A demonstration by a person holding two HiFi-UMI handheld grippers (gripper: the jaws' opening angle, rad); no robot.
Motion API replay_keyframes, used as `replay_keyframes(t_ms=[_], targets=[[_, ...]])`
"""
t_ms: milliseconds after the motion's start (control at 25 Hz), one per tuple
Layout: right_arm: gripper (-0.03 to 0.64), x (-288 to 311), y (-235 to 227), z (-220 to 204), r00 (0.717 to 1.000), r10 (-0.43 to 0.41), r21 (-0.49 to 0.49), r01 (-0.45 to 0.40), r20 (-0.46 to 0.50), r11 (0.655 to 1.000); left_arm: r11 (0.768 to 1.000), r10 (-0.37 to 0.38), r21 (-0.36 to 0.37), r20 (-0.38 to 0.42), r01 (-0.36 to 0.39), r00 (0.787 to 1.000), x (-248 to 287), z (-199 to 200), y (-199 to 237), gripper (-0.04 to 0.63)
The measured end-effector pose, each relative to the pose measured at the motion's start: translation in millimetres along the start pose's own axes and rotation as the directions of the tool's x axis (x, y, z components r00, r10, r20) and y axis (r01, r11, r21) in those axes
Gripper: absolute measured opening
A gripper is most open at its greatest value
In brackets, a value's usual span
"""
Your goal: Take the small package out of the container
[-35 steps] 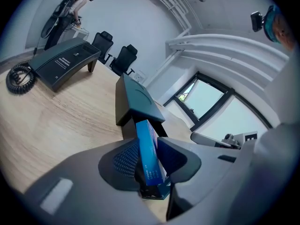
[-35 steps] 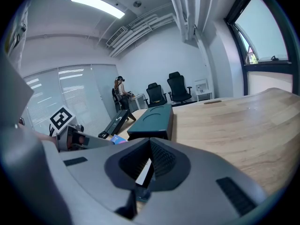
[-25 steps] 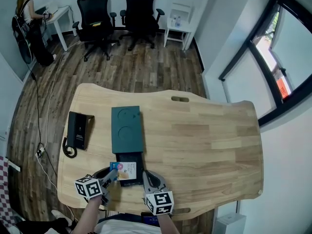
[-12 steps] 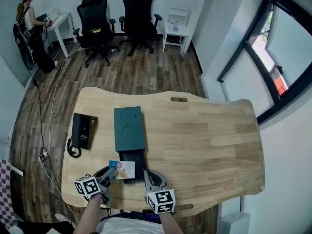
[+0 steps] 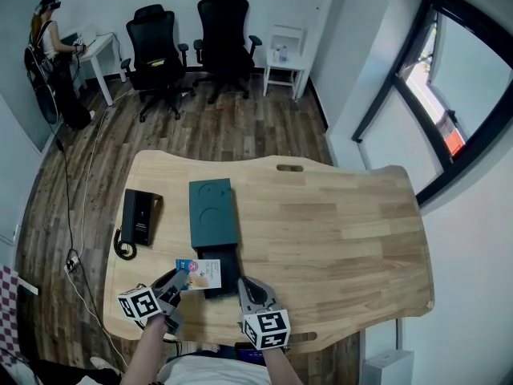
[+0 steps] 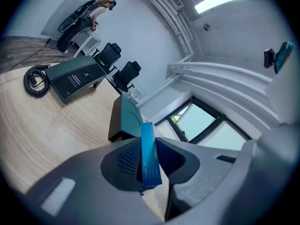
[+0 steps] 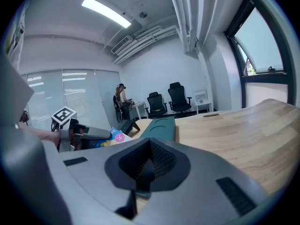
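Observation:
The small package (image 5: 199,273), blue and white with a pink dot, hangs over the table just left of the container's open black tray (image 5: 224,274). My left gripper (image 5: 179,279) is shut on the package's left end; in the left gripper view its blue edge (image 6: 150,157) stands upright between the pads. The container's dark teal lid part (image 5: 213,213) lies beyond the tray. My right gripper (image 5: 244,284) rests at the tray's right side, its jaws together with nothing seen between them. The right gripper view shows the package (image 7: 106,138) at the left and the teal lid (image 7: 160,124) ahead.
A black desk telephone (image 5: 139,218) with a coiled cord lies at the table's left. The wooden table (image 5: 337,239) stretches to the right. Two office chairs (image 5: 192,38) and a person at a desk (image 5: 50,38) are far behind the table.
The left gripper has carried the package leftwards, from over the black tray to beside it. The right gripper has stayed by the tray.

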State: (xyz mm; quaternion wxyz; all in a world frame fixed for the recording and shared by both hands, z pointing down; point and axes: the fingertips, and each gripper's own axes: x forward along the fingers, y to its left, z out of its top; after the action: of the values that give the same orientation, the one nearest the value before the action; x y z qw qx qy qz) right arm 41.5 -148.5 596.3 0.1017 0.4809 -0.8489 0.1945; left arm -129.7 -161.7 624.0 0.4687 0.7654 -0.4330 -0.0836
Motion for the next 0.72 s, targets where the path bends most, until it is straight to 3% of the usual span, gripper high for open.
replay_keyframes(t_ms=[200, 720], targets=[[0.003, -8, 5, 11, 1.0, -0.004, -0.011, 0.004, 0.028, 1.0, 0.999, -0.035, 0.023, 0.017, 0.035, 0.999, -6, 9, -21, 0.095], [0.003, -30, 15, 29, 0.996, -0.011, -0.03, 0.013, 0.088, 0.999, 0.991, -0.111, -0.059, 0.101, 0.117, 0.989, -25, 26, -52, 0.095]])
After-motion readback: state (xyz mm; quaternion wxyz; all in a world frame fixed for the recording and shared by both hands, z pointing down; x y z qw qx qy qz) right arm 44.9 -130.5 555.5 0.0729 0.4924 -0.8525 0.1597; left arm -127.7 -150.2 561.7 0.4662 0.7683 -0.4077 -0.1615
